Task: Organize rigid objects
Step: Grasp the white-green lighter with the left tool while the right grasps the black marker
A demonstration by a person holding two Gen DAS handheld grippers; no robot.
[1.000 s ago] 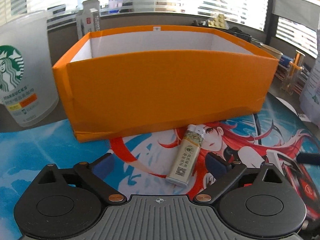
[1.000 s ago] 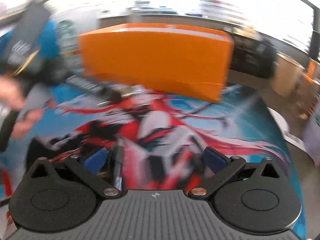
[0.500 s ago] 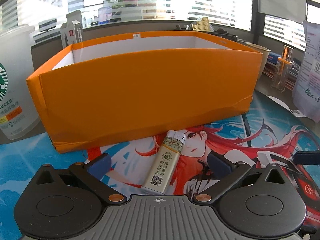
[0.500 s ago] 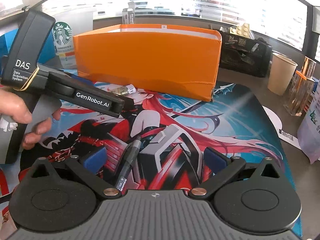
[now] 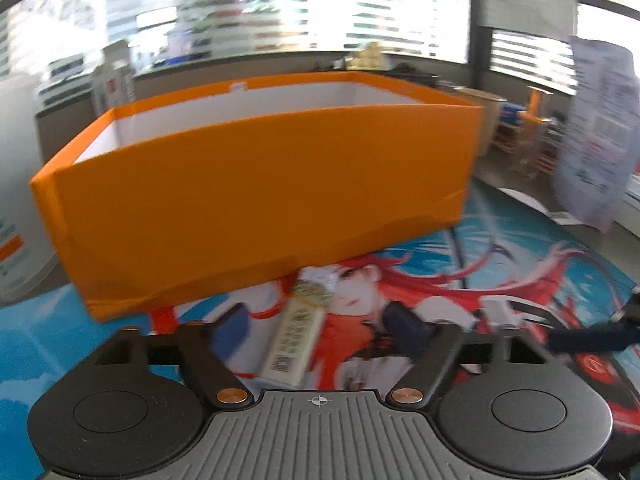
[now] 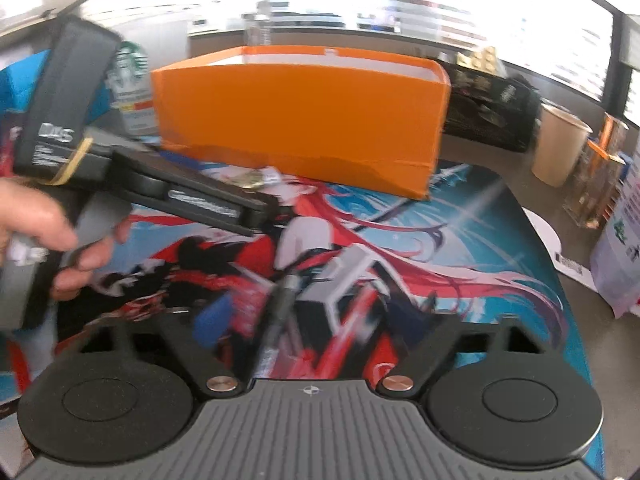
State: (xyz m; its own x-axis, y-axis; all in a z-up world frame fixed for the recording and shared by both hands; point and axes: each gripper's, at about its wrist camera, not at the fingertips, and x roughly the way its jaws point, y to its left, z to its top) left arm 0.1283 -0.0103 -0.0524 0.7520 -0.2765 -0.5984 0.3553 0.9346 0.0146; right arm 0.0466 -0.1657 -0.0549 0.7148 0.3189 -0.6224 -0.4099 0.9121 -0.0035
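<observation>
— Where's the lighter (image 5: 302,332)?
— On the mat (image 5: 520,264), between my left gripper's (image 5: 316,330) spread fingers, cap toward the orange box (image 5: 260,200), long axis running away from me.
— Right side?
— Right gripper (image 6: 318,322) spread too, a dark pen (image 6: 278,320) lengthwise between its fingers.

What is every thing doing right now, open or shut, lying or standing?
Orange cardboard box: open-topped, upright on the mat.
Pale rectangular lighter: lying flat between the open left tongs.
Dark slim pen: lying flat between the open right tongs.
</observation>
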